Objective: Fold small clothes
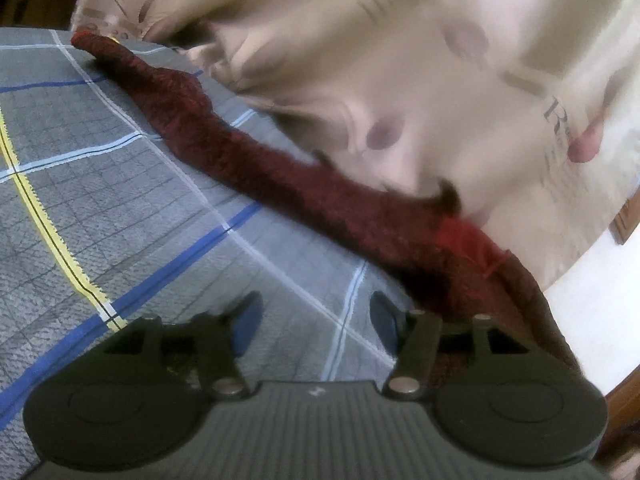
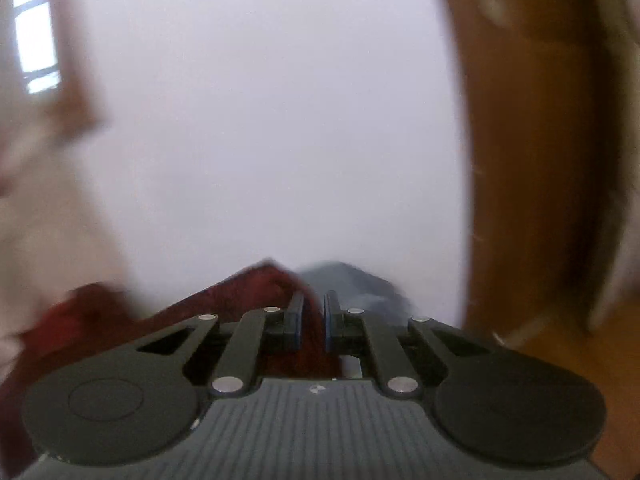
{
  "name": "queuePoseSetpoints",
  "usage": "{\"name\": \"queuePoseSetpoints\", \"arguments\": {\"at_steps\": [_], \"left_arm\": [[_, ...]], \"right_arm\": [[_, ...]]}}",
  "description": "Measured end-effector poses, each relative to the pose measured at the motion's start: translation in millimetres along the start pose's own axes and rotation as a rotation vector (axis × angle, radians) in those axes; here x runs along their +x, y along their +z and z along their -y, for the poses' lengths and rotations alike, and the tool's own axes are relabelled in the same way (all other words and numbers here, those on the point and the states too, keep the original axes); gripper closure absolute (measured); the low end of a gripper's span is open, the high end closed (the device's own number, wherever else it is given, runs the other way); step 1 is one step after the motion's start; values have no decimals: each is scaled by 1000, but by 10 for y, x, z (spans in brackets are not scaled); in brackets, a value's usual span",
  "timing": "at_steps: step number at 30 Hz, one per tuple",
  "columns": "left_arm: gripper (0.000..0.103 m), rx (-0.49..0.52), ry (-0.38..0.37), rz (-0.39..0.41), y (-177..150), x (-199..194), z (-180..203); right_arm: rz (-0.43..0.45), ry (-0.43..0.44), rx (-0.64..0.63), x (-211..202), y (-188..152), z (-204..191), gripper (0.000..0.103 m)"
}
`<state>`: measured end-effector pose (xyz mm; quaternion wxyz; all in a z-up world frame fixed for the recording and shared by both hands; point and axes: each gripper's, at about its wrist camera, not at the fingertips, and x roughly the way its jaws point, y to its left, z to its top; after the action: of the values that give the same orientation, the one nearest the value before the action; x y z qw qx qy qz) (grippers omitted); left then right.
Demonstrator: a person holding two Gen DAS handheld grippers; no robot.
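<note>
The left tool (image 1: 316, 320) hovers low over a bed cover (image 1: 120, 200) of grey quilted cloth crossed by blue, white and yellow lines, and its two blue-padded fingers stand apart with nothing but bare cover between them. Just beside its right finger, and running away from it toward the far left corner of the bed, lies the dark red knitted garment (image 1: 280, 176), stretched out in a long narrow band on the cover; a brighter red patch shows near the close end, where the cloth rises off the bed toward the right edge of the left wrist view. Above the band hangs a pale beige satin fabric (image 1: 400, 80) with dull round spots and some grey lettering, much blurred; a fingertip (image 1: 586, 146) of a person shows against it at the right. In the right wrist view the right tool (image 2: 312, 316) has its fingers drawn close together and clamped on a fold of the same dark red garment (image 2: 256, 284), which spreads out to the left below the tool body. That view is strongly blurred: behind the tool there is a plain white wall (image 2: 280, 120), a brown wooden surface (image 2: 520, 180) at the right, and a bright window (image 2: 36, 36) at the upper left. A dark grey shape just beyond the right finger is too smeared to identify.
</note>
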<state>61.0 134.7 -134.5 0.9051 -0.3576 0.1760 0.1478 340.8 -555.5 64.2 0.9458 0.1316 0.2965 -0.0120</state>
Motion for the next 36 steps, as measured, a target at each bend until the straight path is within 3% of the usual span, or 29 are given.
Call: {"name": "queuePoseSetpoints", "arguments": {"at_steps": [1,3,5,7,8,10,13,15,17,20,21,23,25,27,28,29,30,33,36], "left_arm": [[44,4,1,-3,-2,-2,8],[41,38,-5,-30,11,13,61],[41,102,-57,-107,31,32,168],[41,171,-123,-158,15,-1,300],[41,194,-151,-178,3,-33,369],[41,222,-209,-237,-19,-72,487],[41,271,-232,-333,-102,-100,592],[41,284,-257,-372,-146,-138,599],[41,266,-278,-407,-178,-160,579],[39,271,-308,-475,-260,-121,613],[39,285,-308,-500,-305,-86,646],[39,310,-324,-516,-389,-48,716],[39,343,-327,-503,-440,-5,807],[40,347,-314,-488,-462,44,852],[44,338,-306,-487,-468,49,858],[71,343,-295,-490,-469,71,881],[85,344,-280,-508,-465,109,890],[88,284,-258,-490,-388,82,836],[88,257,-272,-434,-252,-95,814]], "right_arm": [[-27,-26,58,143,0,226,88],[-28,-80,172,304,-87,587,48],[-16,-35,246,278,-273,719,42],[-50,184,247,136,-559,584,41],[-118,313,211,65,-737,414,39],[-237,487,91,-144,-1173,-3,37],[-391,611,-64,-457,-1852,-564,37],[-430,698,-107,-691,-2165,-832,37],[-398,689,-258,-907,-2359,-1139,32],[-285,638,-517,-1223,-2631,-1504,7],[-271,639,-582,-1240,-2684,-1613,7],[-267,606,-677,-1208,-2768,-1795,11],[-271,558,-686,-1065,-2790,-1918,26],[-260,537,-619,-912,-2764,-1950,48],[-257,537,-579,-866,-2718,-1947,55],[-256,544,-532,-817,-2670,-1953,62],[-252,553,-490,-772,-2624,-1940,69],[-228,537,-415,-681,-2580,-1939,82],[-110,545,-433,-943,-2467,-1971,84]]}}
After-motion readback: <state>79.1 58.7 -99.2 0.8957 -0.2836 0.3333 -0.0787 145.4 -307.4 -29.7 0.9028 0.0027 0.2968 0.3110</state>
